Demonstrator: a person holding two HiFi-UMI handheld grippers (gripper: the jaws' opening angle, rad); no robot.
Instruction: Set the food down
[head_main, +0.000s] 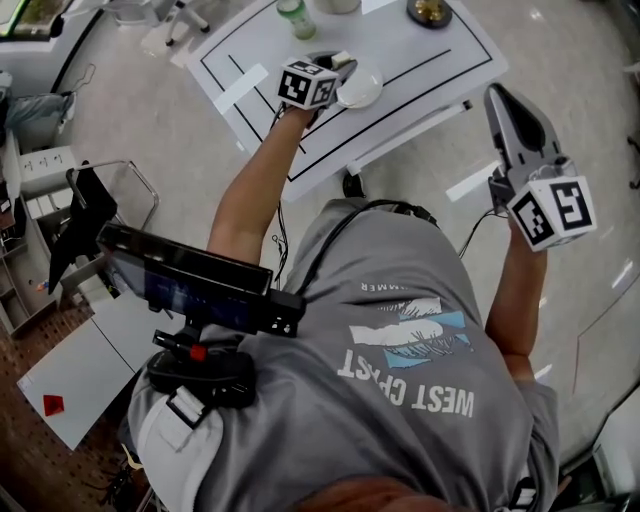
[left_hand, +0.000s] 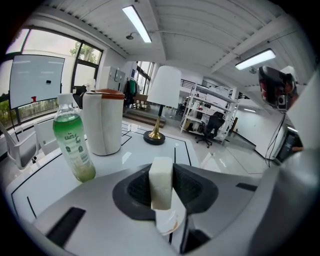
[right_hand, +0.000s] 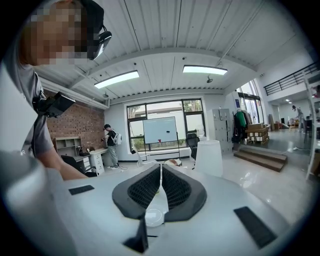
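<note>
My left gripper (left_hand: 161, 186) is shut on a white rectangular block of food (left_hand: 161, 180), which stands upright between the jaws. Just below it lies a small white plate (left_hand: 169, 222) on the white table (left_hand: 125, 160). From the head view, the left gripper (head_main: 338, 68) hangs over the table beside that plate (head_main: 360, 88). My right gripper (head_main: 497, 96) is held off the table's right edge, above the floor. Its jaws (right_hand: 159, 187) are shut with nothing between them.
A green drink bottle (left_hand: 74, 142), a paper towel roll (left_hand: 102, 122) and a lamp with a brass base (left_hand: 162, 100) stand further back on the table. Black lines mark the tabletop. A chair (head_main: 110, 195) stands on the floor at left. A person (right_hand: 111, 142) stands far off.
</note>
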